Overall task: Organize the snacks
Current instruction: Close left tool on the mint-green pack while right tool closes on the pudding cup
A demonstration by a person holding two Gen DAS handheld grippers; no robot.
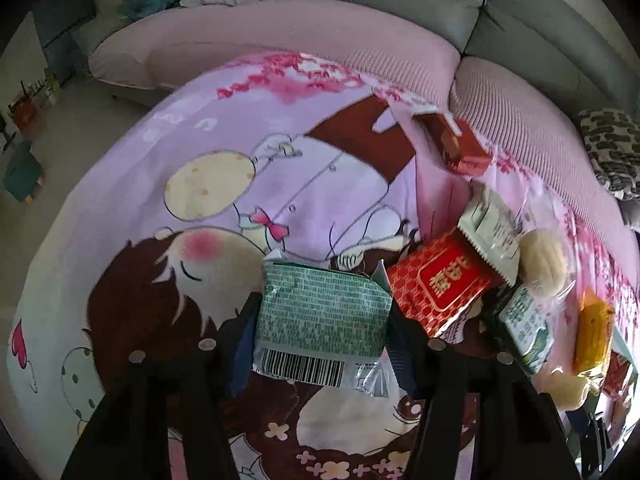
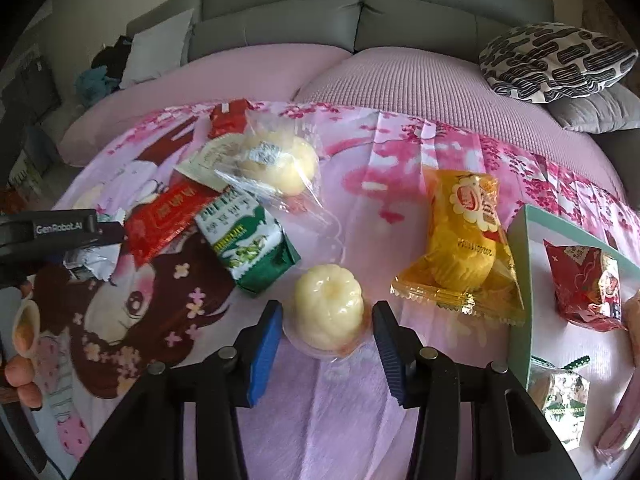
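My left gripper (image 1: 322, 320) is shut on a green snack packet (image 1: 320, 312) with a barcode, held just above the cartoon-print cloth. My right gripper (image 2: 326, 340) is open, its blue pads (image 2: 264, 354) on either side of a pale yellow jelly cup (image 2: 328, 306) that rests on the cloth, not clamped. On the cloth lie a red packet (image 2: 168, 218), a green-and-white packet (image 2: 248, 240), a clear-wrapped bun (image 2: 276, 158) and a yellow wrapped cake (image 2: 464, 240). A teal box (image 2: 520, 276) at the right holds a red packet (image 2: 584, 284) and a silver-green packet (image 2: 564, 400).
A red box (image 1: 456, 140) lies at the cloth's far edge. A pink-covered grey sofa (image 2: 360, 8) runs behind, with a black-and-white cushion (image 2: 556, 60) on the right. The left gripper shows in the right wrist view (image 2: 60, 232) at the left. Floor and small stools (image 1: 24, 176) lie beyond the cloth's left edge.
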